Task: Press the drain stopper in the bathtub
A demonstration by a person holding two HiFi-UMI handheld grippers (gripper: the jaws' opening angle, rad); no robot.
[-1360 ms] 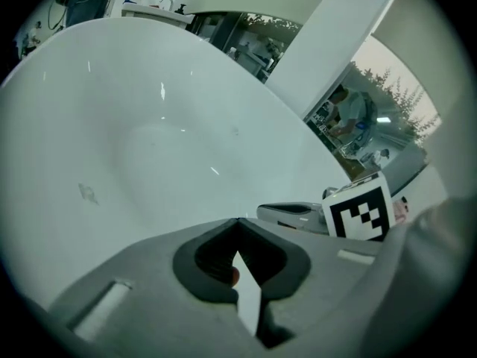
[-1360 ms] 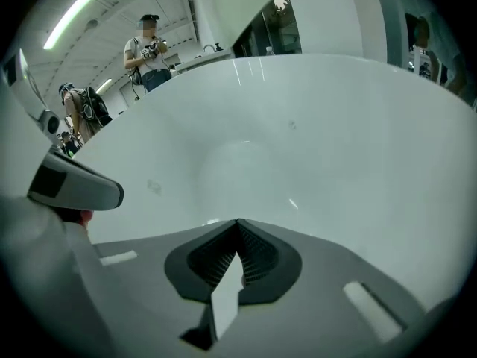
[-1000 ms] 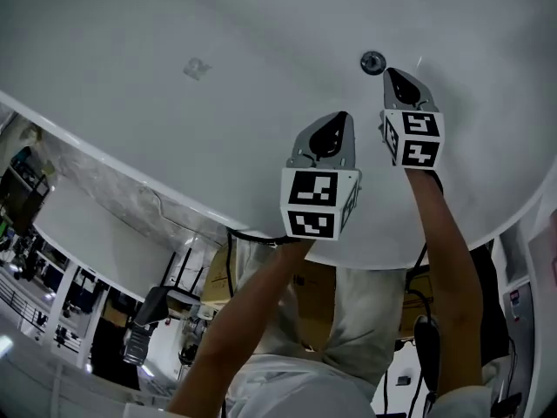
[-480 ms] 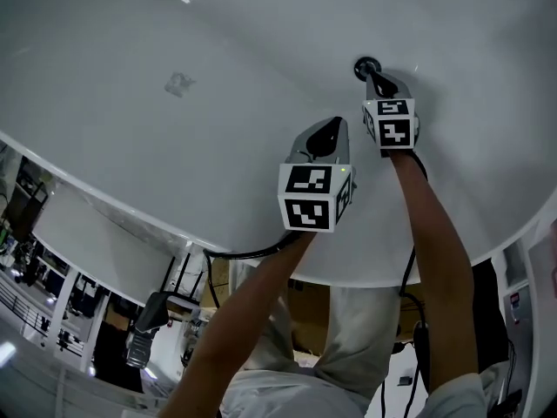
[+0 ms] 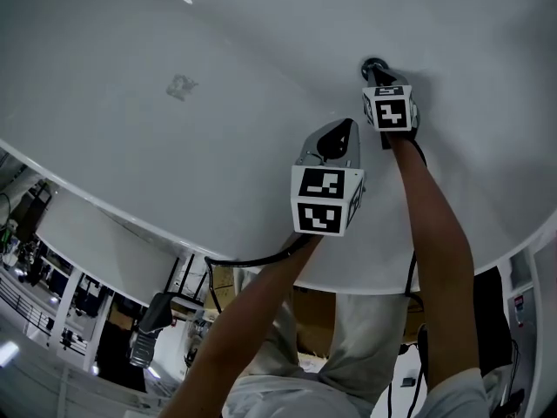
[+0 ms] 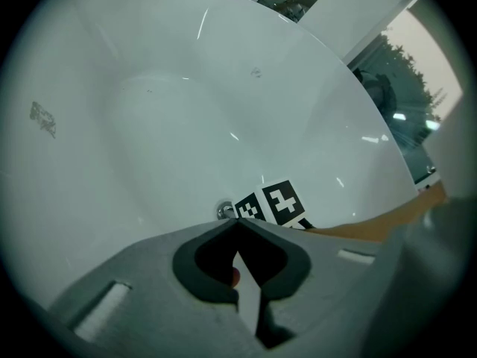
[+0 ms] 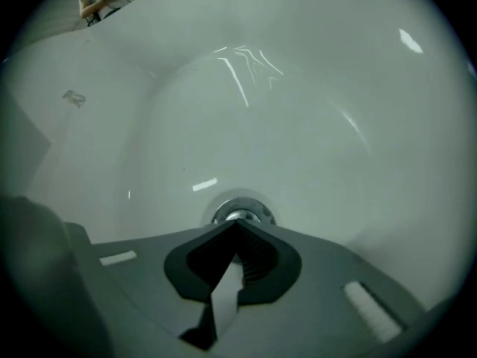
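1. Silver and round, the drain stopper (image 7: 240, 213) is a shiny metal knob with a metal ring around it.
2. It sits at the bottom of the white bathtub (image 7: 313, 110), in the lowest part of the curved floor. In the head view the drain stopper (image 5: 372, 64) shows as a small dark ring near the top.
3. White and smooth, the bathtub (image 5: 130, 155) has bright spots of light on its walls. One side wall has a small grey mark (image 5: 180, 85) on it.
4. Both grippers reach down into the tub.
5. Grey in colour, the right gripper (image 7: 237, 224) has its jaws pressed together with nothing between them. Its tip is right at the near edge of the stopper. I cannot tell if it touches the stopper or is just above it.
6. From the head view, the right gripper (image 5: 380, 77) points straight at the stopper.
7. Also grey, the left gripper (image 6: 237, 221) has its jaws pressed together and holds nothing.
8. It hangs over the tub floor, near the right gripper but apart from the stopper. In the head view the left gripper (image 5: 342, 129) is lower in the picture than the right one.
9. From the left gripper view, the drain stopper (image 6: 224, 210) peeks out just beside the right gripper's black and white marker cube (image 6: 272, 203).
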